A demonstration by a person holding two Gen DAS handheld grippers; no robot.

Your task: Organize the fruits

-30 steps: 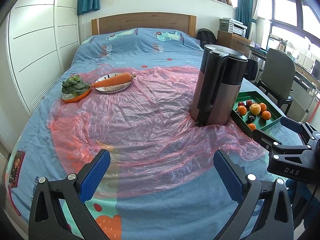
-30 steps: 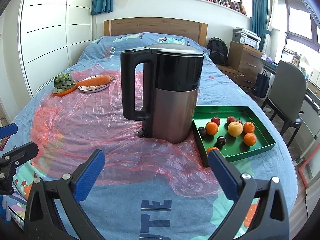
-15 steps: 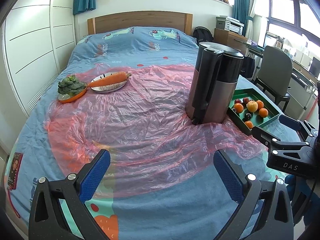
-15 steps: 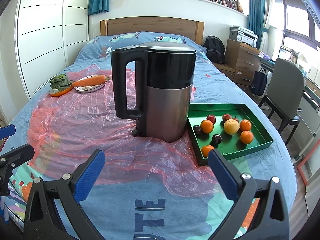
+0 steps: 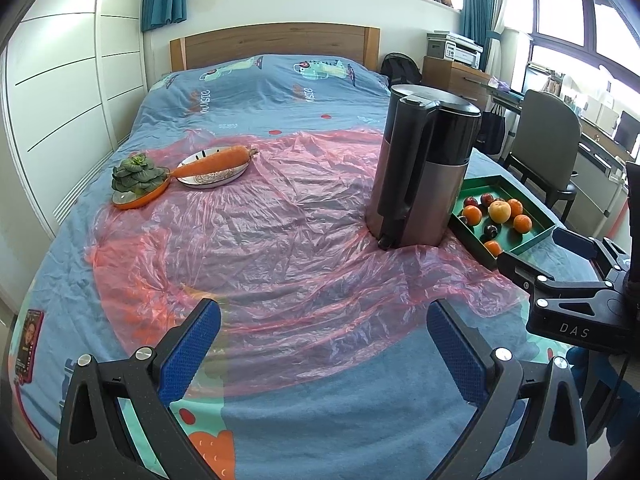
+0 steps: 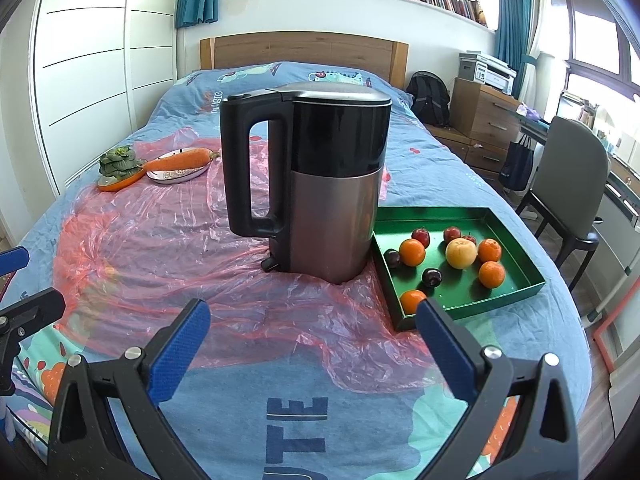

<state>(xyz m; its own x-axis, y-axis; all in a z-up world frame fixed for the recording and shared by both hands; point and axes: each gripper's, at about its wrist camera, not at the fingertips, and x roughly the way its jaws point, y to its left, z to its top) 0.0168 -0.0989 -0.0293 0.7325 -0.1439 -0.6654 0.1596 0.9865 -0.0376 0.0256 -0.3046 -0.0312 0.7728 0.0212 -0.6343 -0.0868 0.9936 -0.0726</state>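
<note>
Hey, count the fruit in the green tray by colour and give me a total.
Orange fruit: 4
Pale yellow fruit: 1
Dark red or purple fruit: 5, one partly hidden behind the yellow one
Total in the green tray: 10

The claw's fingers [image 6: 180, 350] carry blue dimpled pads on black frames. Just ahead of them lies a blue bedcover [image 6: 248, 432] printed with cartoon animals, orange fruit shapes and dark blue letters, overlaid by a crinkled, see-through pink plastic sheet [image 6: 168, 248]. Straight ahead stands a kettle [image 6: 320, 184], glossy black above, brushed silver-brown below, with a black handle. Ahead to the right, a green tray [image 6: 516, 256] holds orange, dark red, near-black and one yellow-peach fruit [image 6: 461, 253]. Far ahead to the left, an orange carrot [image 6: 180, 160] lies on a white patterned plate [image 6: 172, 176], beside green leaves [image 6: 118, 162] on an orange dish [image 6: 120, 183].
</note>
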